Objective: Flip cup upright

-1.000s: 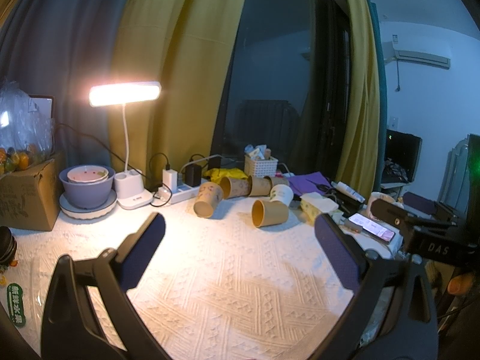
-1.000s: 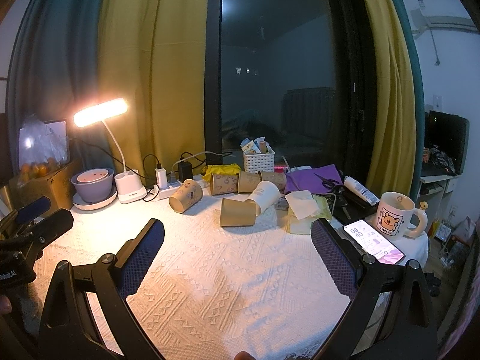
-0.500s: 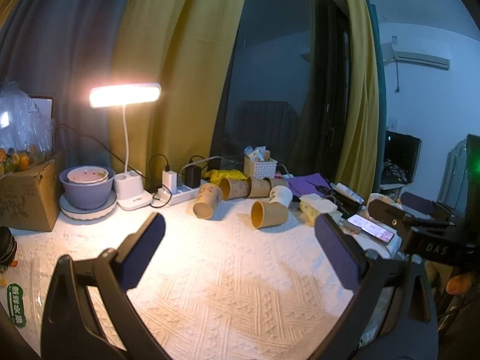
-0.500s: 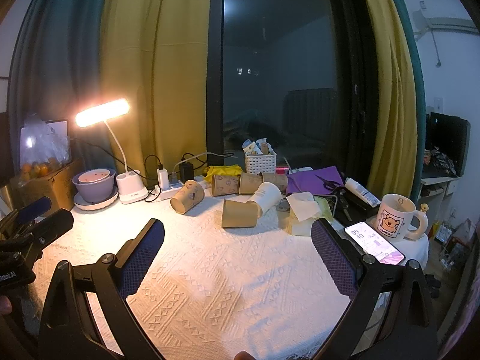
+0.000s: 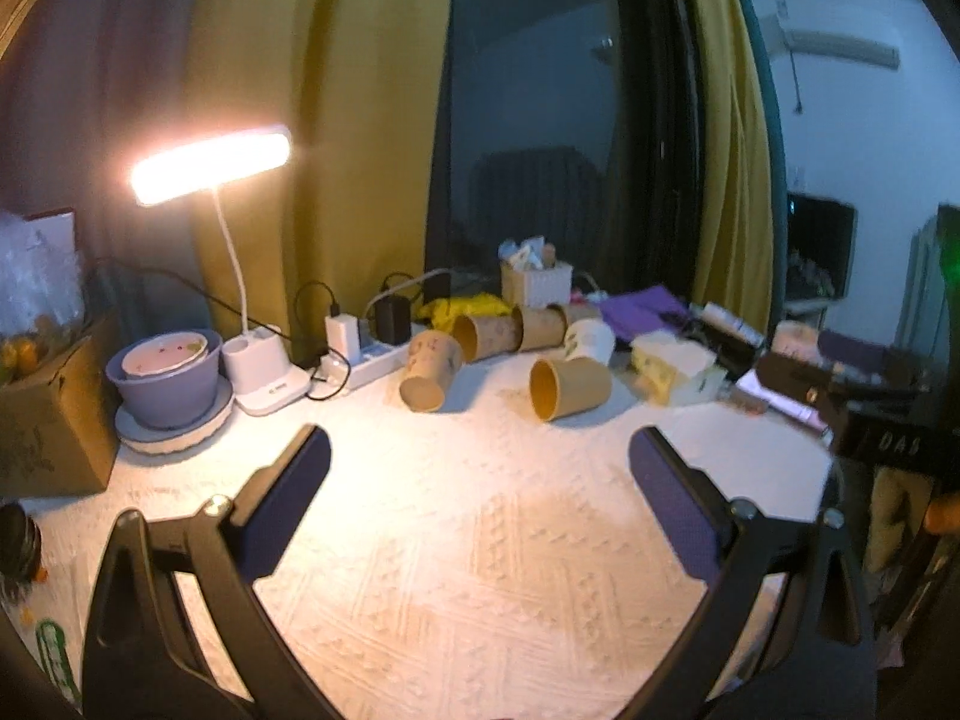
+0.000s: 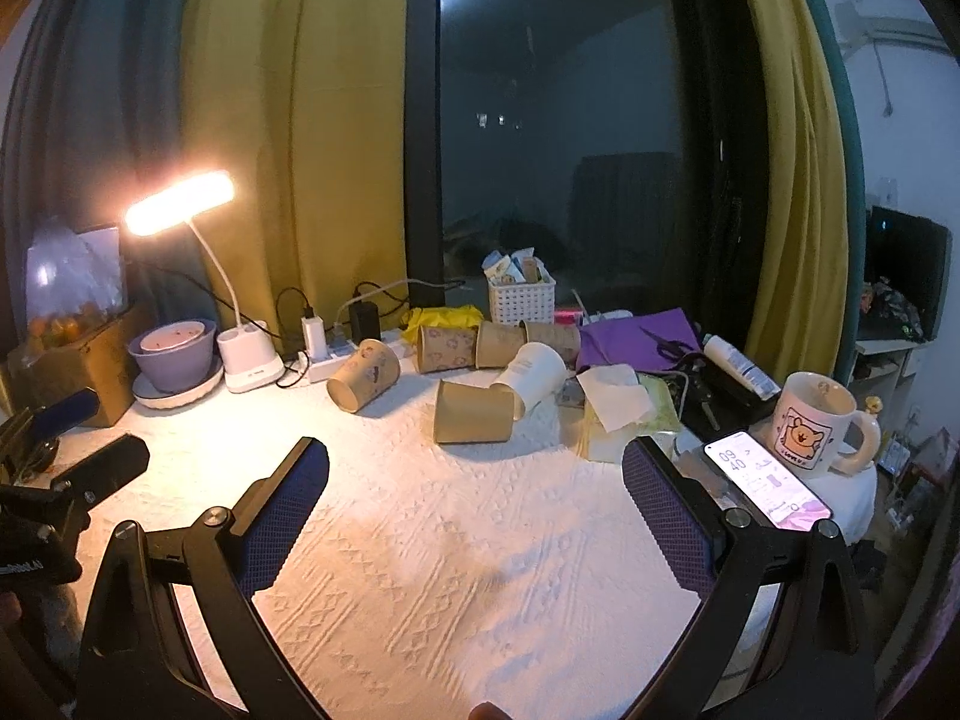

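Observation:
Several paper cups lie on their sides at the back of the white cloth. A plain brown cup [image 5: 569,381] [image 6: 474,411] lies nearest, its mouth facing left in the left wrist view. A patterned cup [image 5: 430,369] [image 6: 363,375] lies left of it. A white cup [image 5: 589,341] [image 6: 531,371] lies behind, and more brown cups [image 6: 499,343] lie in a row further back. My left gripper [image 5: 480,510] is open and empty, well short of the cups. My right gripper [image 6: 475,510] is open and empty, also short of them.
A lit desk lamp [image 5: 264,367], a purple bowl [image 5: 165,375], a power strip [image 5: 366,363] and a cardboard box [image 5: 51,420] stand at the left. A tissue pack [image 6: 618,414], phone [image 6: 768,483] and mug [image 6: 816,423] sit at the right. A white basket [image 6: 521,300] stands behind the cups.
Both grippers have moved slightly closer to the cups; the left view has tilted a little. Nothing was grasped and the cups have not moved.

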A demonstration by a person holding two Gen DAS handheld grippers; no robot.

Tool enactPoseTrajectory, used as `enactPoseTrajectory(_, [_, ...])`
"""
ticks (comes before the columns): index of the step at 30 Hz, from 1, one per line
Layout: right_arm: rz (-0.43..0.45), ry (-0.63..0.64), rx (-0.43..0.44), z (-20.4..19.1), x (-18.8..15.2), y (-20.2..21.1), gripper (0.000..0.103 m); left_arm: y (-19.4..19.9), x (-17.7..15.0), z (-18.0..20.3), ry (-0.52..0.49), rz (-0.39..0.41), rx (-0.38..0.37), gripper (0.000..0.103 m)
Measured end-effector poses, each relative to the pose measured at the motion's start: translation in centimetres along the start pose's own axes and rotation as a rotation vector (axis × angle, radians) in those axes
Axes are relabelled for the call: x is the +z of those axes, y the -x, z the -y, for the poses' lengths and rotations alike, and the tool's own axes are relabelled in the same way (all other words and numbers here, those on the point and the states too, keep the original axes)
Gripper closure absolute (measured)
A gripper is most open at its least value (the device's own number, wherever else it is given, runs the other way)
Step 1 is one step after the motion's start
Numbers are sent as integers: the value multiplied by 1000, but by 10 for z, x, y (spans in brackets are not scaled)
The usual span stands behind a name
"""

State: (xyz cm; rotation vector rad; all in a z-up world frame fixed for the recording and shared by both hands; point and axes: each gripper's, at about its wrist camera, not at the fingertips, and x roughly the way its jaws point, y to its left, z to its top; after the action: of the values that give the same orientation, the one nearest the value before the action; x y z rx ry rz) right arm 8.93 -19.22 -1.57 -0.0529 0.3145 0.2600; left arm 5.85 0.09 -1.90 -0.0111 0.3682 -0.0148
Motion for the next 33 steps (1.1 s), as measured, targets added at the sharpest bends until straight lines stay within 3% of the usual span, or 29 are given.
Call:
enactPoseTrajectory(5, [-48, -1, -2, 12, 8, -33, 3, -46, 14, 0, -69, -88, 23, 2])
enactPoseTrajectory(11, [-112, -1, 5, 30, 21, -78, 3, -98, 31, 7, -187, -182, -11, 2])
enactPoseTrajectory(24, [-188, -52, -18, 79, 45, -170, 3, -223, 60, 24, -438, -282, -32, 2])
enactPoseTrajectory(33, [-236, -55, -17, 92, 54, -231, 3, -314, 75, 35, -557, -358, -120, 2])
